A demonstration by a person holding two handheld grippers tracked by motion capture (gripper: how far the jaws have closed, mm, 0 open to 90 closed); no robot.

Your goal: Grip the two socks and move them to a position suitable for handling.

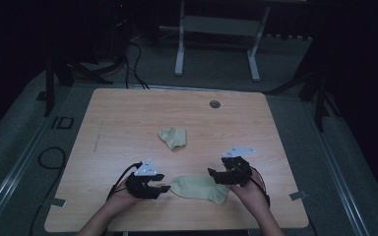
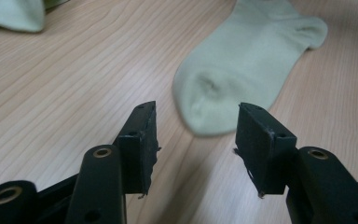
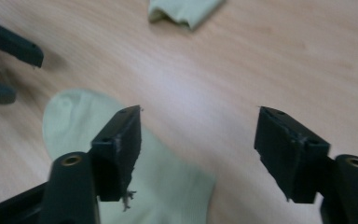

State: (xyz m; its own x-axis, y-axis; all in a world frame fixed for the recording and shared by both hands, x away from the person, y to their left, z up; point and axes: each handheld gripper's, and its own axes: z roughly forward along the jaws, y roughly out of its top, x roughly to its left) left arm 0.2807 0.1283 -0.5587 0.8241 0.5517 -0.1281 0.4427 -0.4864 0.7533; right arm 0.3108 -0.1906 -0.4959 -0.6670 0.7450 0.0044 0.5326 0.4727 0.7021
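High view: two socks, flat sock (image 1: 200, 189) and bunched sock (image 1: 173, 137); two grippers.

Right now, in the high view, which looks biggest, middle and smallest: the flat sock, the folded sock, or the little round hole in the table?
1. Flat sock, lying between the two grippers: biggest.
2. Folded sock: smaller, though it is bunched up and farther from the camera, so its true size is unsure.
3. Round hole: smallest.

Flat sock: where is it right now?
High view: the flat sock lies near the table's front edge between the left gripper and right gripper.
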